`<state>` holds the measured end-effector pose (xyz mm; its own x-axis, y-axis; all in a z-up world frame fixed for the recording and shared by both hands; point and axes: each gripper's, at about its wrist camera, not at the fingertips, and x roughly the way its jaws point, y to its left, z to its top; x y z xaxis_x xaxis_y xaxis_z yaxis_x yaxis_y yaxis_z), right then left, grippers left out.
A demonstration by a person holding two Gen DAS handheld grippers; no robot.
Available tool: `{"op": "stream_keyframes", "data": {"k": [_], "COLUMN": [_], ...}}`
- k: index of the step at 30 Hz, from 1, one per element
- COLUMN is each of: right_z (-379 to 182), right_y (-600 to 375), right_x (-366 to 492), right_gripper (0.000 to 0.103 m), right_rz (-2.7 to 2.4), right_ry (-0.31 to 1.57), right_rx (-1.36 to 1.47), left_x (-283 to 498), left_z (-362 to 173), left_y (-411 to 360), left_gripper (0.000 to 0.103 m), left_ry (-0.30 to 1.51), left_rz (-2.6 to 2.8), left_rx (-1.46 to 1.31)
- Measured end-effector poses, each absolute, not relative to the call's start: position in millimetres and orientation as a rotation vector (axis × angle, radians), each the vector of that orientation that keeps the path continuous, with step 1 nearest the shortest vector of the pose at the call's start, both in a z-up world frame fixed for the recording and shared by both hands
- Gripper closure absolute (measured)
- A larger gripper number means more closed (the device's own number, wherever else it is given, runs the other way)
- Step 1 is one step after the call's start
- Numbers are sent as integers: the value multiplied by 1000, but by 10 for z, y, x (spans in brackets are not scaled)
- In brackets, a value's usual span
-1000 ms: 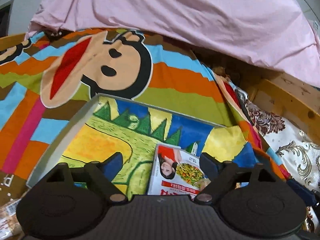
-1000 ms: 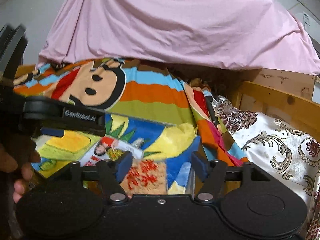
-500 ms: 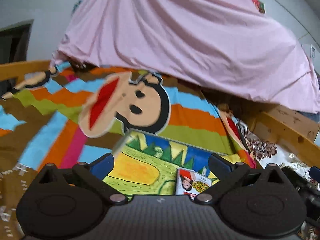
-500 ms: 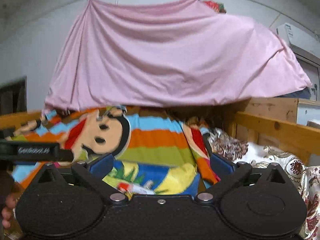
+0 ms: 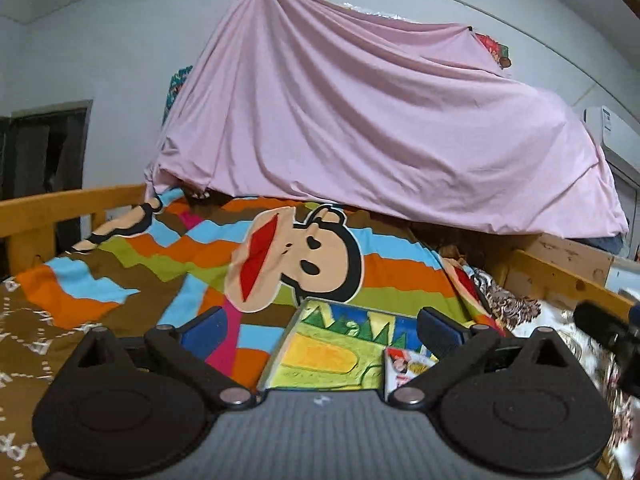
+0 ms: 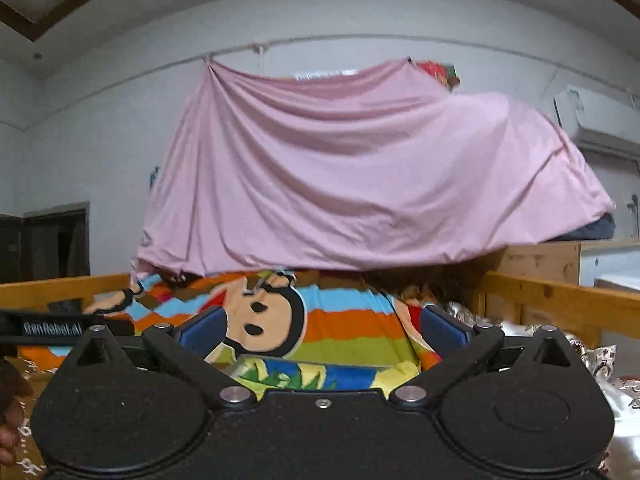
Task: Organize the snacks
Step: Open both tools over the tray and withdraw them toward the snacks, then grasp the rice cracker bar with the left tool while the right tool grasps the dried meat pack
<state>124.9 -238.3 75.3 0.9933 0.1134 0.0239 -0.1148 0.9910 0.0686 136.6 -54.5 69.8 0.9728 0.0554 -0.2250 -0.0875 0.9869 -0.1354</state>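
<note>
A flat box with a bright painted lining [image 5: 324, 356] lies on the striped monkey bedspread [image 5: 304, 256]. A red and white snack packet [image 5: 404, 364] lies inside it, partly hidden by my left gripper's body. My left gripper [image 5: 322, 330] is open and empty, raised above the box's near edge. My right gripper [image 6: 322, 326] is open and empty, raised high and looking level over the bed; only the box's far part [image 6: 304, 376] shows between its fingers.
A pink sheet [image 5: 380, 120] hangs over the far end of the bed. Wooden bed rails run along the left [image 5: 60, 208] and the right [image 5: 560, 276]. A brown patterned cloth [image 5: 24, 328] lies at the left. The left gripper's body [image 6: 52, 327] shows in the right wrist view.
Both grippers have lifted and tilted up away from the box. The snack packets have dropped low in both views; the orange packet between the right fingers is out of sight.
</note>
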Motion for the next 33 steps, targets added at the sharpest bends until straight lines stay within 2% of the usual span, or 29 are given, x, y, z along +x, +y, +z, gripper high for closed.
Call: {"op": "stream_keyframes", "data": {"k": [6,14,25,28,33], "right_z": [669,507,208,150,88], "right_y": [-2183,-2036,-1843,-1770,-1687], "right_x": [869,628,870,902,939], "right_gripper": [1,1,1,1,1], "right_rz": [142,181,206,228,264], "right_ry": [-31,50,286,317,346], "right_rx": [6,-73,-157,-189,-218], "left_x": [1022,775,762,830,842], "left_z": [604,373,-24,-130,-207], "left_y": [-395,-197,-22,44,105], "left_gripper": [0,0,0,0,0], "left_ry": [224,276,411,487,511], "left_rz": [94,101,79,70,76], "left_rx": [-112,-81,-78,-119,-95]}}
